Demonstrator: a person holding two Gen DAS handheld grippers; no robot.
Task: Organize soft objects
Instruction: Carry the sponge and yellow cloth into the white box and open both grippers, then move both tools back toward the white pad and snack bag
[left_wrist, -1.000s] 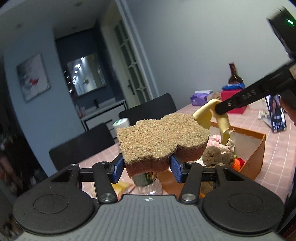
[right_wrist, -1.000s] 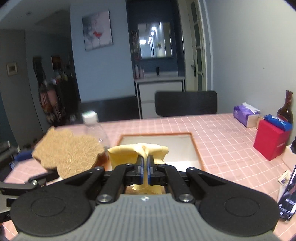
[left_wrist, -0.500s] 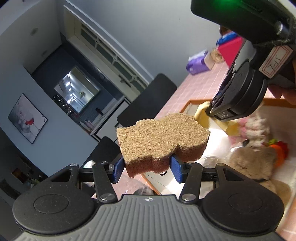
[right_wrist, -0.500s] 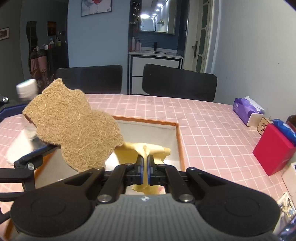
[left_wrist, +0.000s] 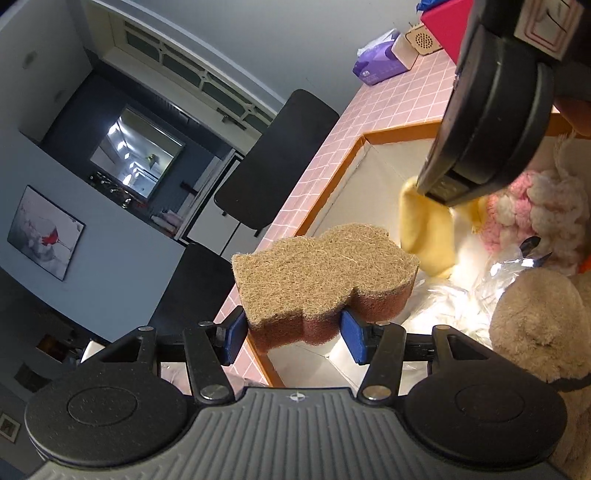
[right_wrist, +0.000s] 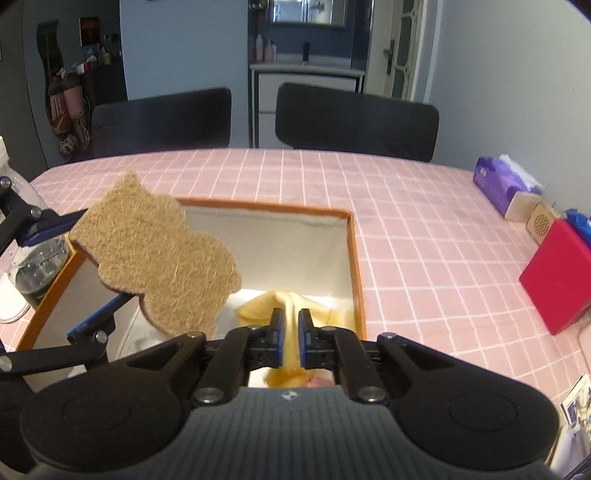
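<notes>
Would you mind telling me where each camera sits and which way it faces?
Left wrist: on the left gripper, rolled, facing the orange box; its opening jaws flank the brown sponge; the right gripper's body shows.
Right wrist: on the right gripper, angled down into the box; its opening jaws straddle the yellow cloth; the left gripper's fingers show.
Shared: sponge, cloth, box, pink table.

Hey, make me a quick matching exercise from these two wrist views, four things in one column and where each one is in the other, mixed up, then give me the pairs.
Things:
1. brown scouring sponge
2. yellow cloth
3. purple tissue pack
4. beige plush toy

Places:
A. on the pink checked tablecloth, outside the box
B. lying inside the orange-rimmed box
C. between the fingers of the left gripper
D. between the fingers of the right gripper, hanging into the box

Pairs: 1-C, 2-D, 3-A, 4-B
</notes>
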